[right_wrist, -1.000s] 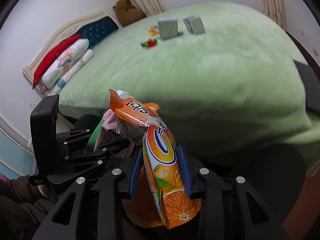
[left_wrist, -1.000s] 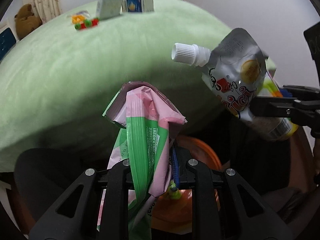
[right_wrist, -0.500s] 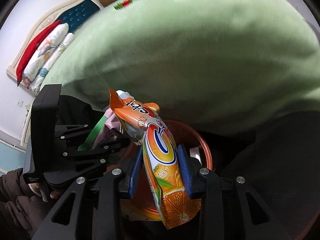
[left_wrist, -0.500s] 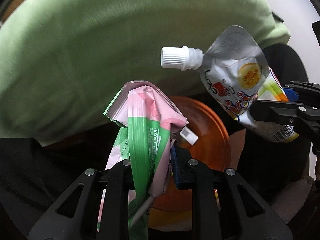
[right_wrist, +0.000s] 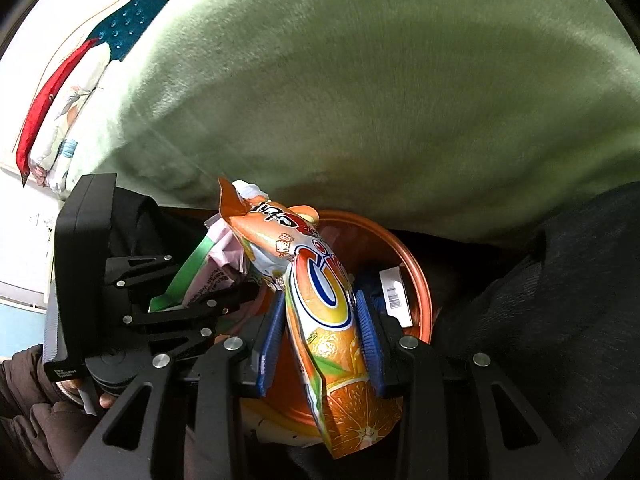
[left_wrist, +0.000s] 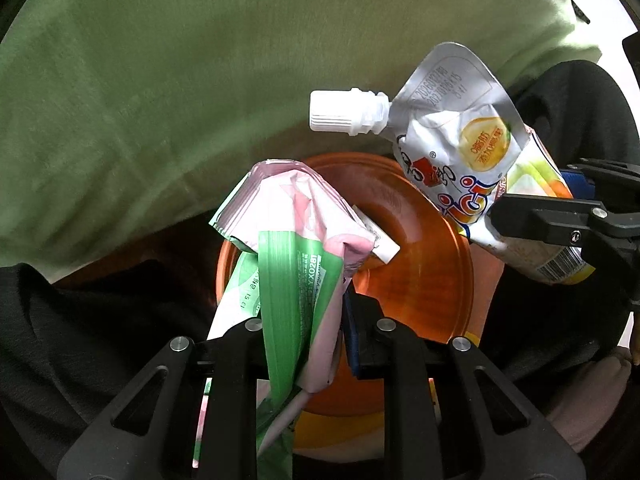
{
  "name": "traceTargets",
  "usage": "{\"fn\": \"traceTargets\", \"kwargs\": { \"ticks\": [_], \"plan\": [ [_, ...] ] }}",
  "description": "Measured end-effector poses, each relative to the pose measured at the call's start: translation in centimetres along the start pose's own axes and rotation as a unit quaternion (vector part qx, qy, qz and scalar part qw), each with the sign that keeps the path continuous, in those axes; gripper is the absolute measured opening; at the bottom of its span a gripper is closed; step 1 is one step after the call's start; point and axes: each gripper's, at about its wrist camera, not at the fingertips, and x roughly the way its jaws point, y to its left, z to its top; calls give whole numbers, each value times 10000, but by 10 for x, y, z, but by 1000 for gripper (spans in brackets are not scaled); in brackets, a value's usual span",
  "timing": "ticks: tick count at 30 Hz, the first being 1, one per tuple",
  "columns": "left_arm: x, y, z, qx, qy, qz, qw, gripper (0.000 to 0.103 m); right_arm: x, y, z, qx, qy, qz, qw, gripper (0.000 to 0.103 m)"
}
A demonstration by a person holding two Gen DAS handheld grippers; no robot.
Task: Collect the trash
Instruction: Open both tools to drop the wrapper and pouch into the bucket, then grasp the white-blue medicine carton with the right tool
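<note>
My left gripper (left_wrist: 304, 320) is shut on a crumpled pink and green wrapper (left_wrist: 292, 248) and holds it over an orange bin (left_wrist: 424, 264). My right gripper (right_wrist: 320, 312) is shut on an orange drink pouch (right_wrist: 320, 296) with a white spout cap (left_wrist: 344, 118); it hangs above the same bin (right_wrist: 416, 280). The left gripper and its wrapper (right_wrist: 200, 276) show at the left of the right wrist view. The right gripper's fingers (left_wrist: 560, 220) show at the right of the left wrist view. A white barcode label (right_wrist: 394, 296) lies inside the bin.
A bed with a light green blanket (left_wrist: 200, 60) fills the space behind the bin. Pillows and a blue headboard (right_wrist: 76, 76) are at the far left. Dark clothing (right_wrist: 560, 300) surrounds the bin on both sides.
Both grippers have tilted down from the bed top toward the floor. The orange bin has come into full view beneath the held wrapper and pouch.
</note>
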Motion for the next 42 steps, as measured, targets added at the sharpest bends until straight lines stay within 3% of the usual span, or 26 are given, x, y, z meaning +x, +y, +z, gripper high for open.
{"fn": "traceTargets", "kwargs": {
  "ticks": [1, 3, 4, 5, 6, 14, 20, 24, 27, 31, 35, 38, 42],
  "plan": [
    [0, -5, 0, -8, 44, 0, 10000, 22, 2, -1, 0, 14, 35, 3, 10000, 36],
    [5, -4, 4, -34, 193, -5, 9998, 41, 7, -1, 1, 13, 102, -2, 9999, 39],
    [7, -3, 6, -42, 241, 25, 9997, 64, 11, -1, 3, 19, 157, -26, 9999, 45],
    [7, -3, 9, -48, 253, 25, 9997, 76, 13, -2, 4, 34, 183, -23, 9998, 51],
    [5, -1, 11, -54, 215, -41, 9997, 76, 14, -1, 4, 17, 194, -10, 9998, 56],
    [-14, 5, 21, -108, -55, -27, 9999, 77, -6, -4, 6, 31, -77, -82, 9999, 59],
    [-51, 17, 14, -228, -667, -60, 9975, 77, -47, 15, 11, -432, -598, -109, 9972, 59],
    [-88, 14, 11, -68, -1201, 274, 9924, 77, -81, 24, 26, -794, -1132, -146, 9903, 62],
    [-110, 13, 14, 43, -1473, 590, 9873, 77, -101, 25, 46, -854, -1465, -152, 9854, 63],
    [-137, 19, 18, -4, -1852, 751, 9798, 77, -121, 28, 78, -1009, -1865, -293, 9768, 63],
    [-155, 23, 28, -147, -2186, 968, 9709, 77, -136, 35, 113, -1219, -2320, -420, 9641, 71],
    [-170, 31, 42, -347, -2375, 953, 9661, 77, -139, 39, 149, -1336, -2581, -477, 9556, 77],
    [-184, 41, 60, -580, -2578, 901, 9602, 77, -127, 38, 205, -1340, -2632, -600, 9535, 78]
  ]
}}
